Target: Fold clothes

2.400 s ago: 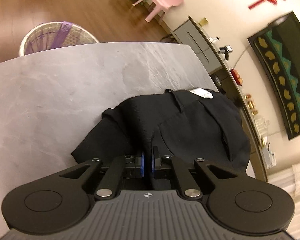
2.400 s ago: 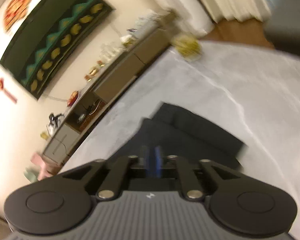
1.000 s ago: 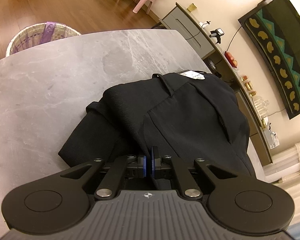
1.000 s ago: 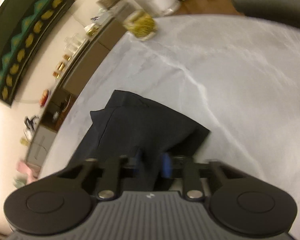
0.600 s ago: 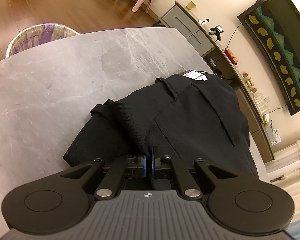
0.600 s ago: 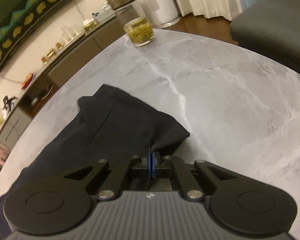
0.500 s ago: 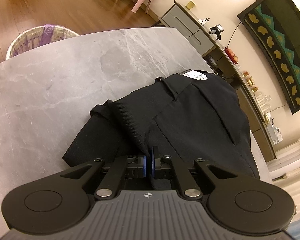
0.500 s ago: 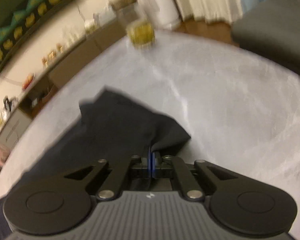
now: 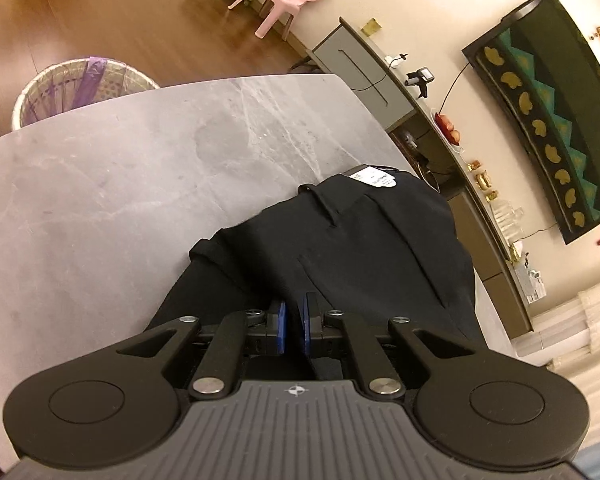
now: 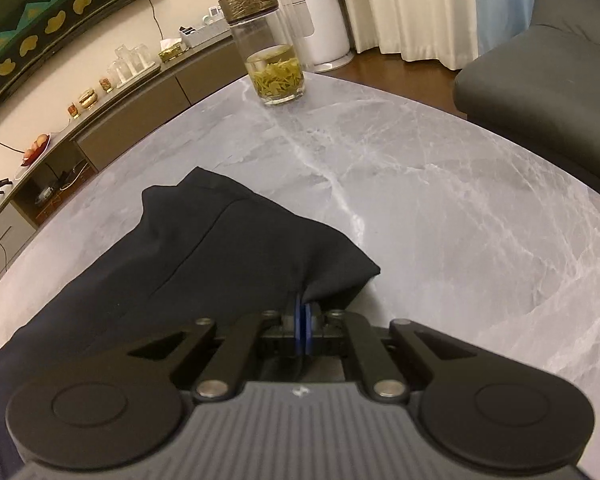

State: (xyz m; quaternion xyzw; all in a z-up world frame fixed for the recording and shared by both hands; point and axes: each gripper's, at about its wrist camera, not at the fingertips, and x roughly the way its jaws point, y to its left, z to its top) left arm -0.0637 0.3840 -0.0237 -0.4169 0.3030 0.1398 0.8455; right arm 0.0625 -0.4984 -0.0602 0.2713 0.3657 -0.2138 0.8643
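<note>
Black trousers lie crumpled on the grey marble table, with a white tag at the waistband on the far side. My left gripper sits low over the near edge of the waist part. Its blue pads are closing on a fold of the black cloth. In the right wrist view the leg end of the trousers is spread on the table. My right gripper is shut on the near corner of that hem, which bunches up at the pads.
A glass jar of tea leaves stands at the table's far edge in the right wrist view. A dark sofa is beyond the table at right. A wicker bin, a pink chair and a low sideboard stand beyond the table.
The right gripper has swung and rolled while keeping the hem corner pinched, and the jar now stands upright in view. The left gripper and the waist part have hardly moved.
</note>
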